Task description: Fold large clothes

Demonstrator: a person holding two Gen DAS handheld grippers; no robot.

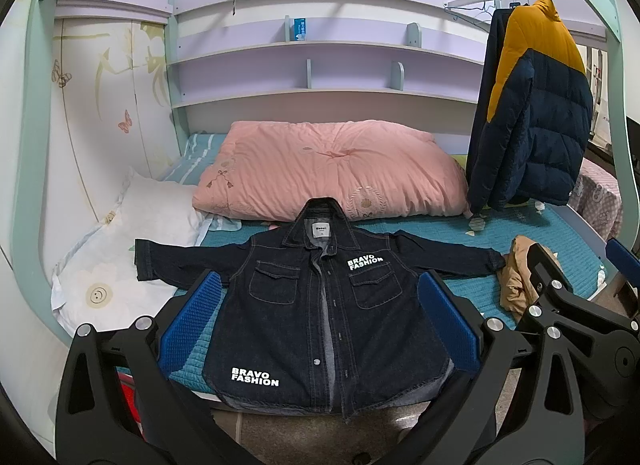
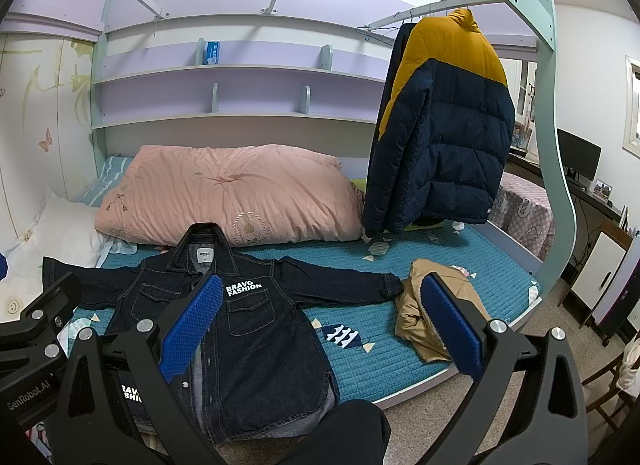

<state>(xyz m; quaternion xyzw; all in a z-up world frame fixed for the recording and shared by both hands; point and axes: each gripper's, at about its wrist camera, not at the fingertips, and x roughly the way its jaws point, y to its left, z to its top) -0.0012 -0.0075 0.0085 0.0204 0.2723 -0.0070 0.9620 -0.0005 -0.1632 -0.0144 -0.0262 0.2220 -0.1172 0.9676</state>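
Only denim jacket (image 1: 316, 317) atop bed (image 1: 540, 241)

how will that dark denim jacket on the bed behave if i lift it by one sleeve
The denim jacket lies flat and creased, so it will likely droop rather than hold shape. Its thick stitched cloth probably drags heavily. Both open grippers are clear of it.

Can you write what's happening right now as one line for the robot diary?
stage: before first fold | denim jacket: spread flat on bed, sleeves out | left gripper: open, empty | right gripper: open, empty

Both wrist views face the bed (image 1: 560, 233), sharing the jacket (image 1: 320, 305)
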